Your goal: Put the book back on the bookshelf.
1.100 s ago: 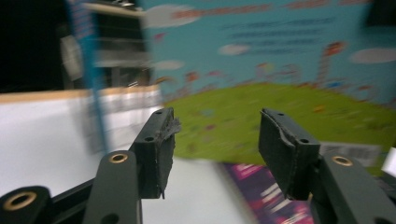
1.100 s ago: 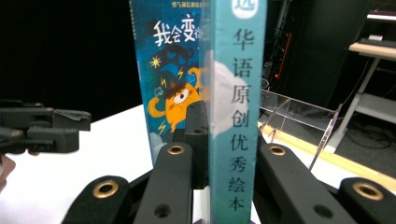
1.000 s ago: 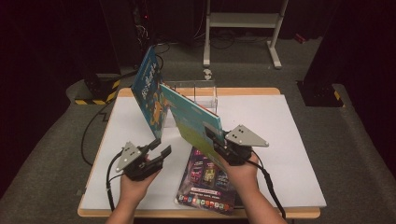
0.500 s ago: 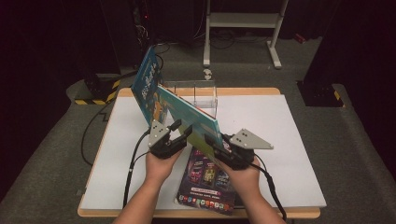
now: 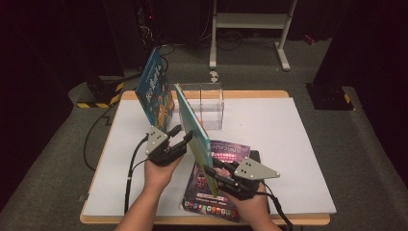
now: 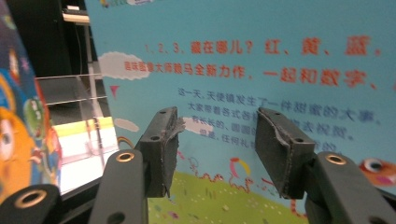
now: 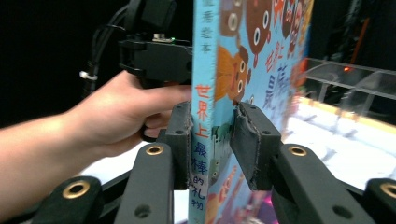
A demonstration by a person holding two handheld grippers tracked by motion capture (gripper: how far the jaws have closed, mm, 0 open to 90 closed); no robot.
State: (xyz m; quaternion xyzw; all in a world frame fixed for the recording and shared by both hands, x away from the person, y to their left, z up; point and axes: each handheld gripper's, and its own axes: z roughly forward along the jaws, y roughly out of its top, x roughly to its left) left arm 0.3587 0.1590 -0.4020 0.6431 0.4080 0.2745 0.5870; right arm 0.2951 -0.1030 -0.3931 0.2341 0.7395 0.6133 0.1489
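A teal picture book [image 5: 191,126] stands nearly upright above the table, its lower edge clamped by my right gripper [image 5: 212,172]. In the right gripper view, that gripper [image 7: 212,140] is shut on the book's spine [image 7: 204,70] just below its orange lettering. My left gripper [image 5: 184,138] sits close against the book's left face. In the left gripper view it [image 6: 215,144] is open, and the back cover [image 6: 280,70] with red and white text lies right behind the jaws.
A second blue book [image 5: 154,91] leans against a clear acrylic stand [image 5: 209,103] at the table's back. A purple book [image 5: 223,180] lies flat under the right hand. The white table top [image 5: 288,144] is bare to the right. Cables trail off the left edge.
The left hand has come in from the front left up to the held book. The right gripper has tipped the book from a slant to nearly upright.
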